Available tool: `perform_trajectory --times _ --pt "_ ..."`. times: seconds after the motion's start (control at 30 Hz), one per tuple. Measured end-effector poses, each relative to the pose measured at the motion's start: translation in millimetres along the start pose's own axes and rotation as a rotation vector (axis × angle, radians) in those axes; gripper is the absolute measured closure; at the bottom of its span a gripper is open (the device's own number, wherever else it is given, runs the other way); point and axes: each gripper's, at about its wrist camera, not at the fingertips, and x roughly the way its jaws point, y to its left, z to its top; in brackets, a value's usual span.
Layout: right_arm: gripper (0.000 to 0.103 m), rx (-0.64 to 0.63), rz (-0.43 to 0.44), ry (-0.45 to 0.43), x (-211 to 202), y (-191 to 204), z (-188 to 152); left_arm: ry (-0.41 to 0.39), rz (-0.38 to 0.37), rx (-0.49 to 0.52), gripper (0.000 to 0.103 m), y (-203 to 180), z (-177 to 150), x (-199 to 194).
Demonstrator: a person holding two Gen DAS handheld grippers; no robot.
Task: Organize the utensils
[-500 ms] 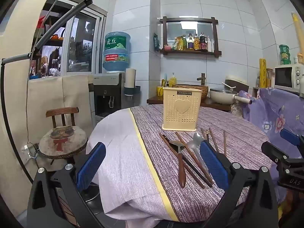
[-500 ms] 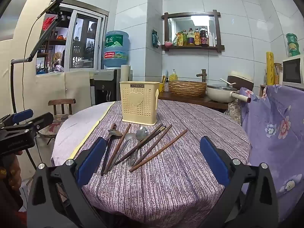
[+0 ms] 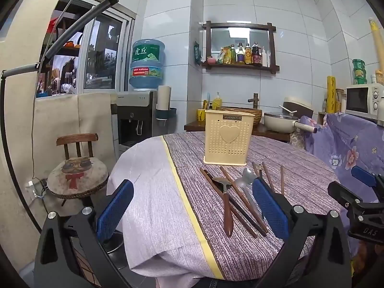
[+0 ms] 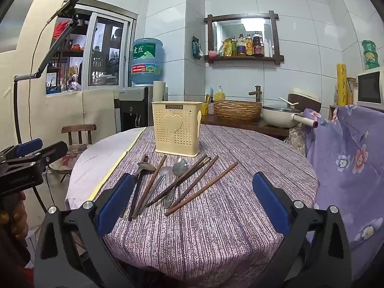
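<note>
Over the table (image 4: pixel 216 228), both tongs (image 3: pixel 192 211) (image 4: pixel 189 204) remain wide open, empty, unmoved.

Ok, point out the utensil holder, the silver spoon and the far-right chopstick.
utensil holder (image 4: pixel 177 129), right wrist view, on its heart-embossed front wall.
silver spoon (image 4: pixel 180 166), right wrist view, on its bowl.
far-right chopstick (image 4: pixel 204 187), right wrist view, mid-shaft.

— How were the grippers set?
— Both pointed slightly downward, side by side. The left gripper (image 3: pixel 192 212) stood wide open, nothing between its blue pads (image 3: pixel 114 210).
— And the other?
— The right gripper (image 4: pixel 192 207) was equally wide, also empty.
</note>
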Motion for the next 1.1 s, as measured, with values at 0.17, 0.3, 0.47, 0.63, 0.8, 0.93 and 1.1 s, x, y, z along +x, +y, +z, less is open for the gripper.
perform_trajectory --times 0.17,0.3,0.47,0.63,0.8,0.93,1.1 --pt "0.005 0.006 0.002 0.001 0 -3 -4 -0.011 -0.001 0.002 0.005 1 0 0" --pt "0.005 0.004 0.003 0.002 -1 -3 -4 -0.01 0.002 0.005 0.005 1 -1 3" --pt "0.005 0.003 0.004 0.003 -1 -1 -5 -0.014 0.002 0.001 0.005 3 1 -6" --pt "0.005 0.005 0.004 0.005 0 -1 -4 -0.014 0.003 0.002 0.005 4 1 -4" --pt "0.005 0.004 0.006 0.004 -1 0 -5 -0.016 0.003 0.002 0.005 6 3 -6" --pt "0.005 0.005 0.01 0.009 0 0 -4 -0.014 0.004 0.003 0.005 2 2 -4" --pt "0.005 0.004 0.011 0.01 0 1 -3 -0.014 0.002 0.003 0.005 3 3 -5"
